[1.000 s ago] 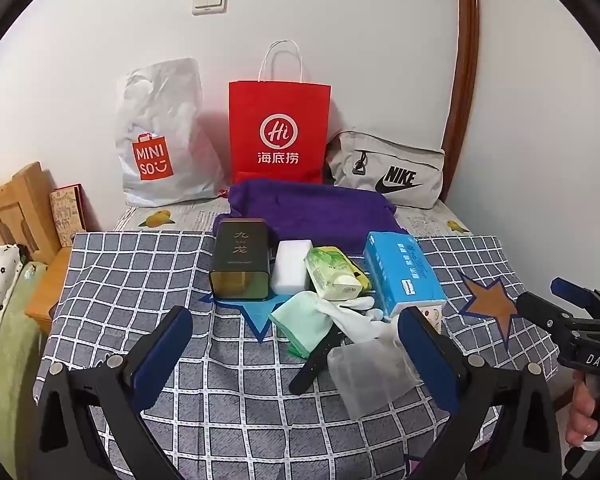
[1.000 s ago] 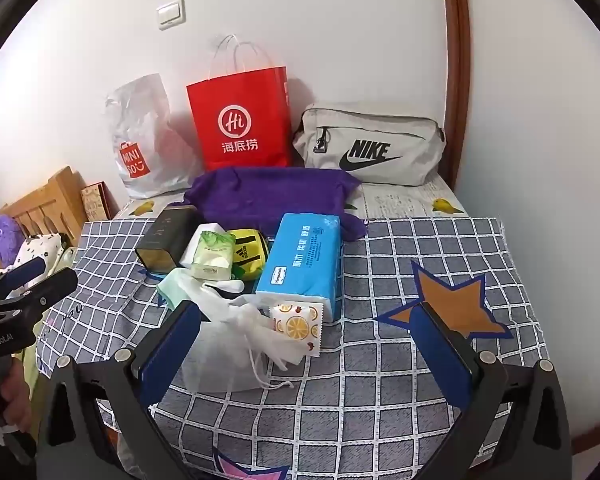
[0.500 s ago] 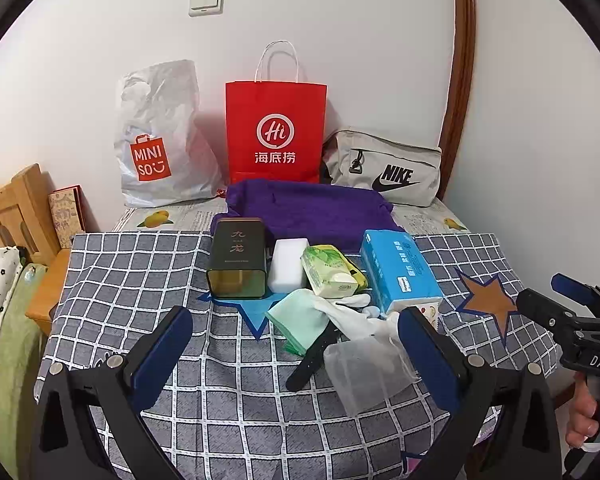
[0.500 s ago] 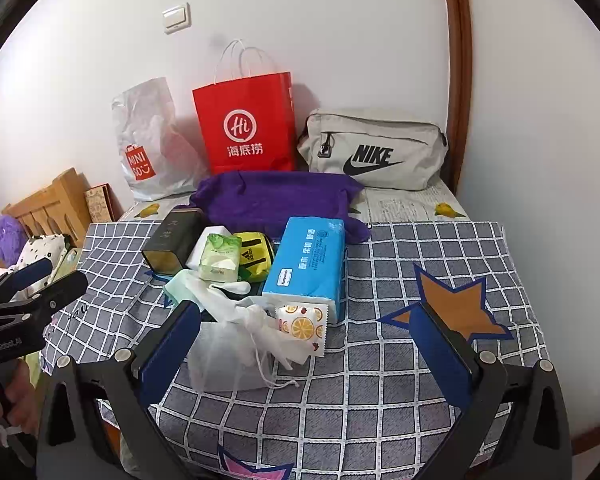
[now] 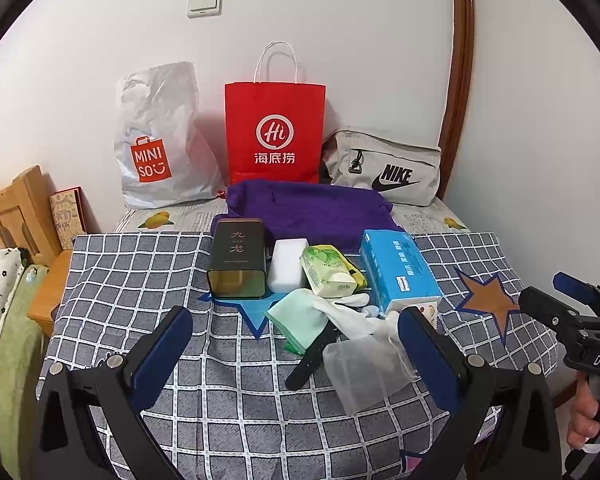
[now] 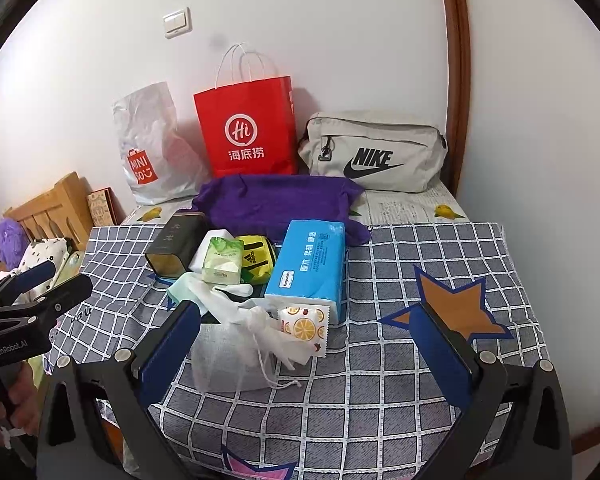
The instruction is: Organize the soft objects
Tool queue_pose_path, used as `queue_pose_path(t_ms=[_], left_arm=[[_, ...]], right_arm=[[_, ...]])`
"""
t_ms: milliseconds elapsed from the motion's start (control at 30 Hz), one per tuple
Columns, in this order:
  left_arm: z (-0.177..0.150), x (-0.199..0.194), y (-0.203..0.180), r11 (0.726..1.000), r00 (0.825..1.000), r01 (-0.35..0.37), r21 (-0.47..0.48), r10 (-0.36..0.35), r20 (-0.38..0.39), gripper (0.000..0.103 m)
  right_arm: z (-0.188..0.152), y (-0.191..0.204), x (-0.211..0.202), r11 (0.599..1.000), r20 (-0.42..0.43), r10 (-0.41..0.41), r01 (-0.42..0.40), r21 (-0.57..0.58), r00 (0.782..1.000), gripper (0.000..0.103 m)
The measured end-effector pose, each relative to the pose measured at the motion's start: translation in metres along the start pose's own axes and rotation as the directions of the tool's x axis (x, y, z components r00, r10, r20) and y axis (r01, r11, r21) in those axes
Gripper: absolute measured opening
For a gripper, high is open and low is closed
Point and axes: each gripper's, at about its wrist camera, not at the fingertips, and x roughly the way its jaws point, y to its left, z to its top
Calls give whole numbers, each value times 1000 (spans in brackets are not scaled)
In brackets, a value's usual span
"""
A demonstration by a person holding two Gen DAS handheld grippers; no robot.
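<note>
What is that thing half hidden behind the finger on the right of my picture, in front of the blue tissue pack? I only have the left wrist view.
Observer: A small packet printed with orange slices, sitting against the near end of the blue tissue pack.
Operator: And the yellow bit behind the green wipes?
Observer: A yellow pouch with a black Adidas logo, right beside the green wipes pack.
</note>
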Motion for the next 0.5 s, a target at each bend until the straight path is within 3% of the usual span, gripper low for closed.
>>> queue_pose_path(t_ms=[500], left_arm=[[-2, -3, -1, 1000, 1000, 3, 2, -3, -6, 103]], right_arm=[[0, -2, -2, 1000, 3, 0, 0, 1, 1000, 103]])
